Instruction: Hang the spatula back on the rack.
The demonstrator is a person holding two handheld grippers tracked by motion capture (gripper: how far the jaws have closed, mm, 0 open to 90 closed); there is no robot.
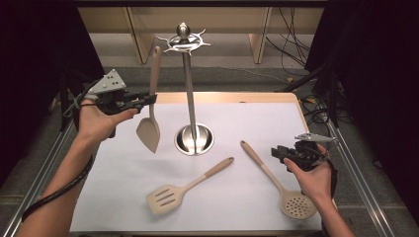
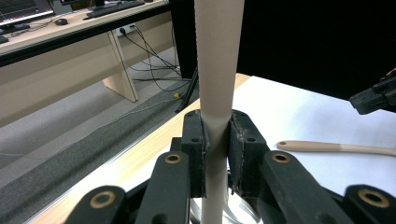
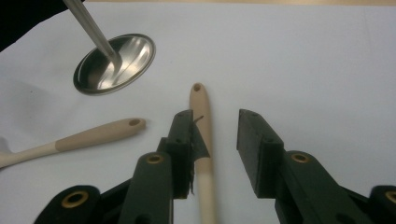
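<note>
Left gripper (image 1: pixel 148 98) pinches a beige solid turner (image 1: pixel 150 129) beside the steel hook stand (image 1: pixel 190 89), unhung; right gripper (image 1: pixel 279 154), jaws spread, idles near the table's right edge.

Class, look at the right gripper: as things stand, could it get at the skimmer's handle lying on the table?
Probably yes. The right gripper is open, and in its own view the skimmer handle lies flat on the white table between the jaws, against the left one, with nothing over it. The slotted turner lies apart.

high view overhead, facing forward-down; gripper views close, low; all share steel stand (image 1: pixel 193 138) (image 3: pixel 114 63).
</note>
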